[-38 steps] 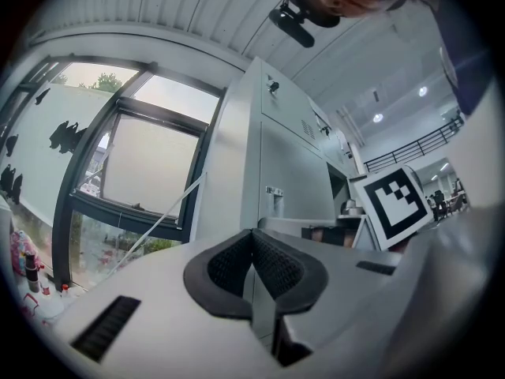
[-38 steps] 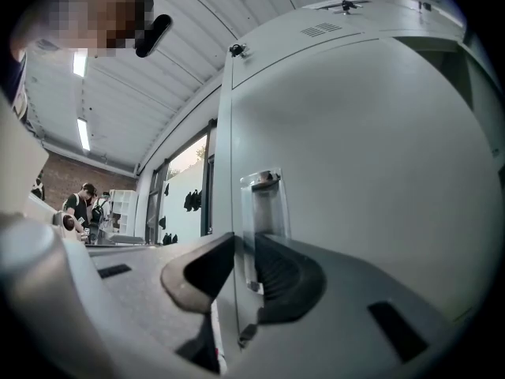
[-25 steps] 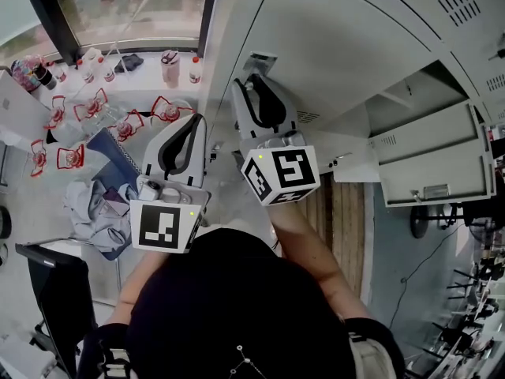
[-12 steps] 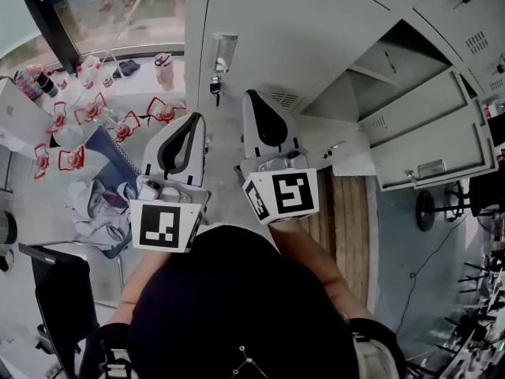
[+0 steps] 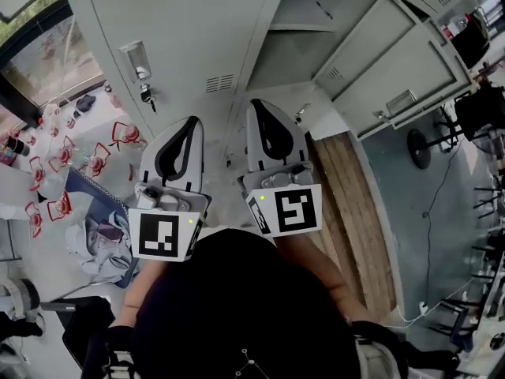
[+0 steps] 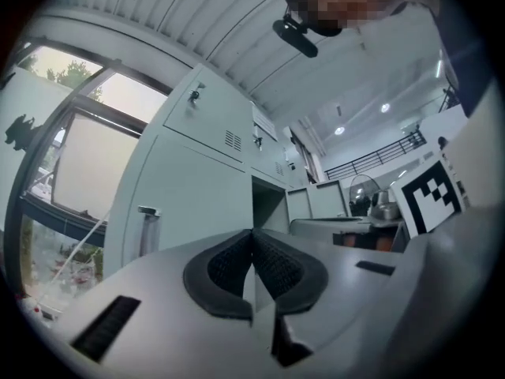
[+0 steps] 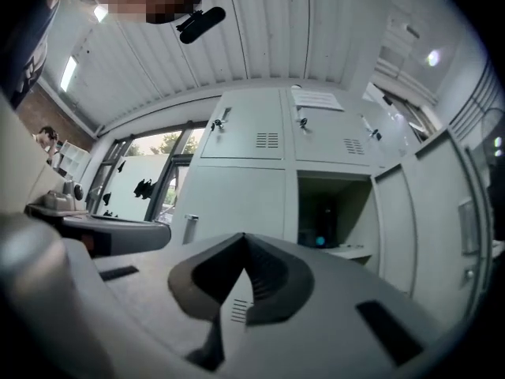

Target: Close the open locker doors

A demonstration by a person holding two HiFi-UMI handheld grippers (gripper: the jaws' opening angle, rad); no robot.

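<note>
A bank of pale grey lockers fills the top of the head view. One door is closed, with a handle and keys hanging from it. To its right a locker stands open, its door swung out to the right. My left gripper and right gripper hover side by side in front of the lockers, touching nothing, both shut and empty. The right gripper view looks past the shut right gripper at the open locker and its door. The left gripper faces the closed door.
Red-trimmed clear items and a heap of cloth on a blue bag lie on the floor at the left, under a window. A wooden strip runs along the floor at the right, with a chair base and a cable beyond.
The right gripper has come away from the closed door's handle. Both grippers have swung right, and the open locker now lies straight ahead of the right one.
</note>
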